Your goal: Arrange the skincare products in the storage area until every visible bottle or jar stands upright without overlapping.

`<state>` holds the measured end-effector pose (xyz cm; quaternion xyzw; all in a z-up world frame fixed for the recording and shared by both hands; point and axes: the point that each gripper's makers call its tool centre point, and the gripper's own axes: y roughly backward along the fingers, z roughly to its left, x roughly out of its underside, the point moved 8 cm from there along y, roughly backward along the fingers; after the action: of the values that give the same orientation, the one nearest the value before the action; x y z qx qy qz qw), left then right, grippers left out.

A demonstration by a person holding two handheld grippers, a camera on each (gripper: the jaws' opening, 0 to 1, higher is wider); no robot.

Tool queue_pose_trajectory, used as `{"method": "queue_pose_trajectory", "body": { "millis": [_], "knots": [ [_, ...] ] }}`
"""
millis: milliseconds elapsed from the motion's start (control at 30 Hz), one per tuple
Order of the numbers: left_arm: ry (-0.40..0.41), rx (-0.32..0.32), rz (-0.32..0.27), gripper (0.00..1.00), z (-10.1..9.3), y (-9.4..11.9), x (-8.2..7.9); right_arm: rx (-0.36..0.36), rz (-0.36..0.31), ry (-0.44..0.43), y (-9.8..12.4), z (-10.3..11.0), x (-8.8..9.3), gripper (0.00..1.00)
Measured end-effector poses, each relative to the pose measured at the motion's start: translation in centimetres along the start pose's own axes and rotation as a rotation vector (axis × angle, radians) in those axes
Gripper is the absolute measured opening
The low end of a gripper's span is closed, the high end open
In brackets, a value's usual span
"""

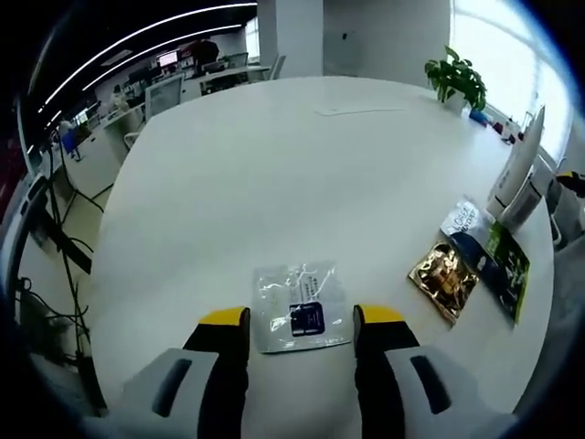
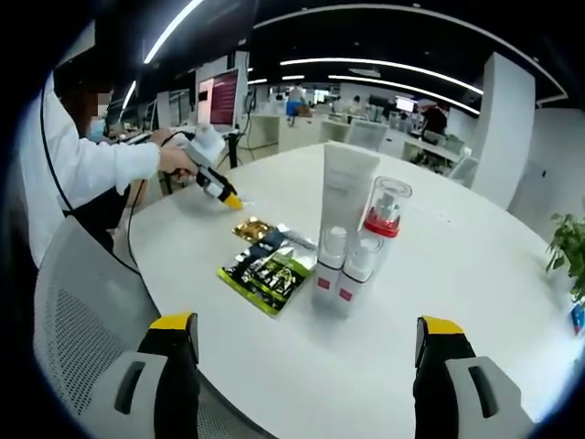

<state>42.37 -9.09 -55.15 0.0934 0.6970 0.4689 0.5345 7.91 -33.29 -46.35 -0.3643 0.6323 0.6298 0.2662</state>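
Bottles (image 2: 352,265), four, stand clustered beside three sachets (image 2: 267,261) on table (image 2: 475,265)

The left tongs (image 1: 302,318) stand spread apart, yellow-tipped jaws rising from the bottom of the left gripper view, nothing gripped between them, held low over the surface (image 1: 274,165). The right tongs (image 2: 306,331) gape wider still and are empty. In the right gripper view the left tongs (image 2: 230,199) show again at a distance, held in the person's hand (image 2: 175,161) on an outstretched white sleeve (image 2: 91,169), tips apparently just above the surface, though contact is unclear.
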Motion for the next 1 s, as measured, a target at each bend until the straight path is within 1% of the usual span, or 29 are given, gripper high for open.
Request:
{"method": "queue_pose_trajectory", "body": {
  "millis": [33,100,167,200,233,300,333,400,467,500,567,600,667,700,733,800,900,1000],
  "knots": [
    [-0.008,0.002,0.003,0.4,0.4,0.0,0.0,0.0,0.0,0.001,0.0,0.0,0.0,1.0],
    [-0.008,0.007,0.008,0.4,1.1,-0.1,0.0,0.001,0.0,0.005,0.0,0.0,0.0,1.0],
    [-0.01,0.008,0.011,0.4,1.2,-0.1,0.1,0.001,-0.001,0.004,0.1,-0.1,0.0,1.0],
    [-0.015,0.01,0.013,0.4,0.9,0.1,0.1,0.0,-0.002,0.007,0.1,0.0,-0.1,1.0],
    [-0.022,0.013,0.015,0.4,0.3,0.5,0.2,-0.001,-0.001,0.009,0.1,0.1,-0.2,1.0],
    [-0.032,0.021,0.023,0.39,-0.2,0.9,0.4,-0.002,-0.003,0.01,0.1,0.1,-0.2,1.0],
    [-0.049,0.033,0.028,0.39,-0.5,1.2,0.5,-0.003,-0.003,0.013,0.1,0.2,-0.3,1.0],
    [-0.065,0.042,0.026,0.39,-0.7,1.5,0.7,-0.003,-0.008,0.012,0.1,0.3,-0.4,1.0],
    [-0.06,0.05,0.029,0.39,-0.4,1.5,1.0,-0.005,-0.013,0.008,0.2,0.4,-0.5,1.0],
    [-0.072,0.055,0.032,0.39,0.0,1.4,1.0,-0.004,-0.012,0.008,0.2,0.4,-0.5,1.0],
    [-0.081,0.065,0.045,0.39,-0.2,1.7,1.3,-0.003,-0.009,0.014,0.2,0.3,-0.4,1.0],
    [-0.091,0.074,0.052,0.39,-0.3,1.8,1.4,-0.004,-0.008,0.015,0.1,0.2,-0.4,1.0],
    [-0.105,0.086,0.061,0.39,0.2,1.8,1.6,-0.003,-0.011,0.016,0.2,0.3,-0.5,1.0],
    [-0.113,0.093,0.067,0.39,1.0,1.5,1.7,-0.004,-0.014,0.015,0.2,0.3,-0.5,1.0],
    [-0.121,0.1,0.069,0.39,1.1,1.5,1.8,-0.006,-0.015,0.015,0.2,0.4,-0.6,1.0],
    [-0.132,0.112,0.08,0.39,0.9,1.7,2.1,-0.004,-0.015,0.018,0.1,0.4,-0.5,1.0],
    [-0.164,0.141,0.099,0.38,0.0,2.4,2.8,-0.008,-0.016,0.018,0.1,0.5,-0.5,1.0],
    [-0.224,0.183,0.111,0.38,0.1,2.6,2.9,-0.009,-0.022,0.019,0.2,0.5,-0.5,1.0]
  ]
}}
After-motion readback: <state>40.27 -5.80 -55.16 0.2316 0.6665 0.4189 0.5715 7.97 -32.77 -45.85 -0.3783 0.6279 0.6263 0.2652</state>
